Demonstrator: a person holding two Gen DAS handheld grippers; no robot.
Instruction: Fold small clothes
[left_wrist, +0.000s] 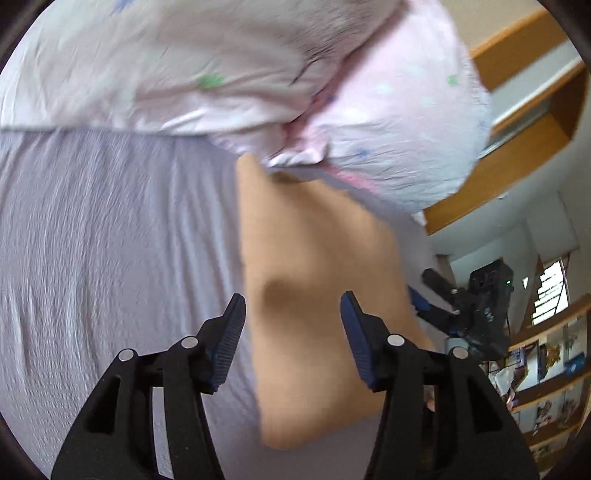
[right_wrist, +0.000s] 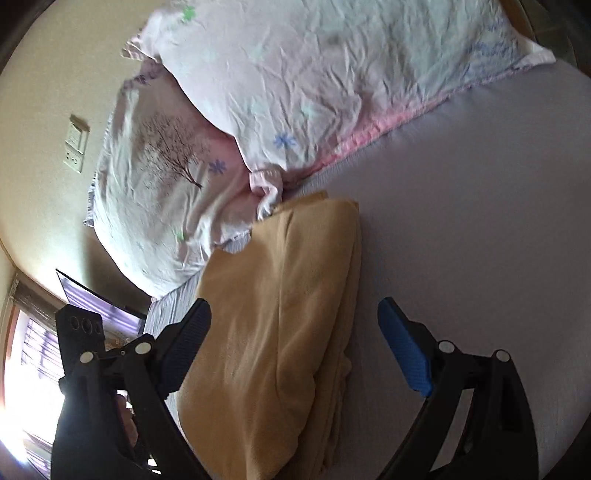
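A folded tan-yellow cloth (right_wrist: 280, 314) lies on the lilac bed sheet (right_wrist: 480, 221), its far end touching the pillows. In the left wrist view the same cloth (left_wrist: 317, 288) is blurred. My left gripper (left_wrist: 291, 310) is open and empty, just above the cloth's near part. My right gripper (right_wrist: 295, 314) is open and empty, its jaws spread wide over the cloth. The right gripper (left_wrist: 443, 295) also shows at the cloth's right edge in the left wrist view, and the left gripper's body (right_wrist: 85, 339) shows at the lower left of the right wrist view.
Pink floral pillows (right_wrist: 295, 92) lie along the head of the bed; they also show in the left wrist view (left_wrist: 258, 74). A wooden headboard (left_wrist: 517, 110) and shelves (left_wrist: 546, 369) stand to the right. A wall with a socket (right_wrist: 75, 144) and a window (right_wrist: 26, 369) lie to the left.
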